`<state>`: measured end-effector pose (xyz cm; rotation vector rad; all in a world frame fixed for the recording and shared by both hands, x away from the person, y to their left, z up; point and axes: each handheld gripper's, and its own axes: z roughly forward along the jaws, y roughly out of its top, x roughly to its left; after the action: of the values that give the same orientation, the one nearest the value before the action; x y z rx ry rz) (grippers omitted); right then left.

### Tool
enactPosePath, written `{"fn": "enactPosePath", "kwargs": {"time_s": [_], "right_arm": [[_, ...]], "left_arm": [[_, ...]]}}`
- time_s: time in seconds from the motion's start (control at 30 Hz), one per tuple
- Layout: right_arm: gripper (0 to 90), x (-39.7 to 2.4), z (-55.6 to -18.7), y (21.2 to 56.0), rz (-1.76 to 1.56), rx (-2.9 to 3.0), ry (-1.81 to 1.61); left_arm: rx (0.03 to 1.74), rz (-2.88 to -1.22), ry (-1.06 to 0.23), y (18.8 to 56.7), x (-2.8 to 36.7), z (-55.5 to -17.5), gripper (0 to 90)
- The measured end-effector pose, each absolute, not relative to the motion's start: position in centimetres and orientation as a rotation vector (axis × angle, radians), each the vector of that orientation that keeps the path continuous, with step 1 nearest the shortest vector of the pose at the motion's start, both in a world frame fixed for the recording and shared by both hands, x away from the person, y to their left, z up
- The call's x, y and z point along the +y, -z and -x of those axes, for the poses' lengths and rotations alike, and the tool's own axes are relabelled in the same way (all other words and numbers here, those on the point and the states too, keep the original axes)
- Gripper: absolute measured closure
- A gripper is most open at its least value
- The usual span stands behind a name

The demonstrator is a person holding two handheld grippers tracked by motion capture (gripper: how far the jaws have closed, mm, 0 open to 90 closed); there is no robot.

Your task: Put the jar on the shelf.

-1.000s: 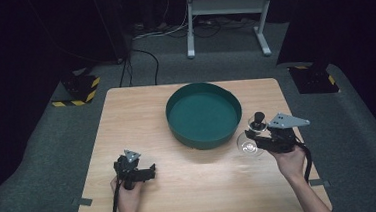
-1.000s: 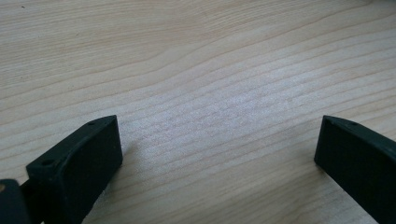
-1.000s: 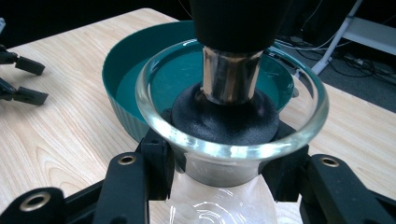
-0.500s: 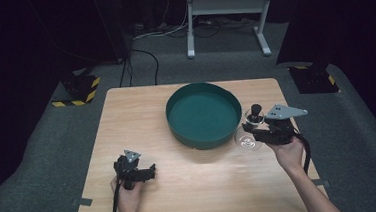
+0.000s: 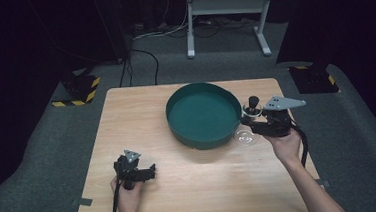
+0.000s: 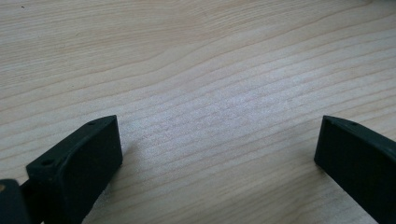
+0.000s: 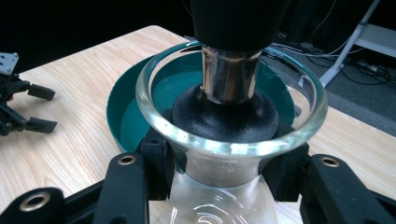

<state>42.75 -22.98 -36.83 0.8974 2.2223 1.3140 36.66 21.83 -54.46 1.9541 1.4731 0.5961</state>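
We have the right gripper clamped on the narrow neck of a clear glass vessel, pads bearing on either side just under the flared rim. A black stopper-like piece with a metal stem sits down inside the mouth; we cannot tell from these frames whether it belongs to the vessel or is loose in it. The vessel hangs off the table, just beside the right wall of the green tub, its rounded belly below the jaws.

Handling judgement: glass, so stiff, smooth and fragile; likely light while empty. The neck is the sensible hold, since the flare above the pads stops it sliding down. Squeezing harder gains little and risks a crack. Tilting could tip the insert out.

The left gripper rests low at the near left of the table, jaws spread wide with nothing between them, only bare wood under them.

Surface: pale wooden tabletop, flat, hard, unforgiving for glass if dropped. Room: dark, grey carpet, cables and a white metal frame behind, hazard-striped blocks on the floor.
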Motion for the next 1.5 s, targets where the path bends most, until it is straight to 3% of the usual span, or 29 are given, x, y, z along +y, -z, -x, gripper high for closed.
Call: {"fn": "enactPosePath", "kwargs": {"time_s": [0.53, 1.5], "right_arm": [[52.2, -20.4, -44.8, 36.2, -0.873, 2.253, -1.265], [52.2, -15.4, -49.0, 38.7, -0.974, 2.211, -1.257]], "left_arm": [[1.470, -1.956, -0.595, 54.5, 21.9, -36.7, 1.0], [1.468, -1.959, -0.593, 54.5, 21.9, -36.6, 0.9]]}}
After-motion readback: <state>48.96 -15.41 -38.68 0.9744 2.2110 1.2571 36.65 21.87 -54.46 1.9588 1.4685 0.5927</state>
